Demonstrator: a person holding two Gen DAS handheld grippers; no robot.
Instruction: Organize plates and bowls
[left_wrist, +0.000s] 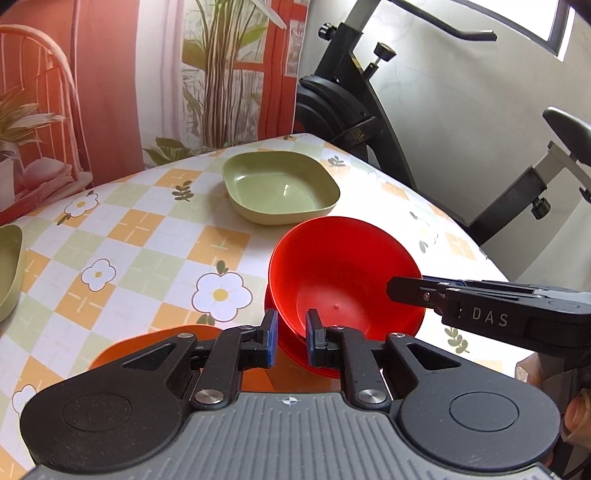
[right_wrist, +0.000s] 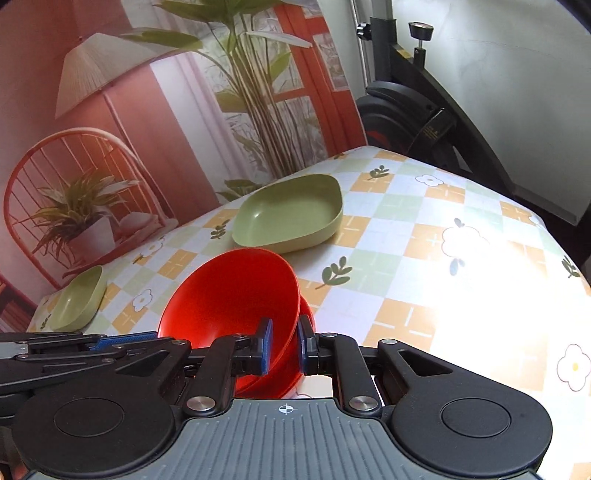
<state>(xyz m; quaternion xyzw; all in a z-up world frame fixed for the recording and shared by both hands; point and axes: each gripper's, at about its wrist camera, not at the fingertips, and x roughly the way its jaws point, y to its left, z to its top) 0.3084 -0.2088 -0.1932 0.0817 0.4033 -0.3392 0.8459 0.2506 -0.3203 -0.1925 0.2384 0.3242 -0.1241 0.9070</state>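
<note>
Two red bowls (left_wrist: 343, 280) sit nested and tilted near the table's (left_wrist: 155, 236) front edge, the upper one tipped toward the left. Both grippers meet at this stack. The right gripper (right_wrist: 285, 345) has its jaws nearly closed across the upper bowl's rim, apparently pinching it. The left gripper (left_wrist: 291, 334) straddles the near rim, jaws narrow; contact cannot be told. A green dish (left_wrist: 280, 192) lies beyond, another (right_wrist: 77, 299) far left.
</note>
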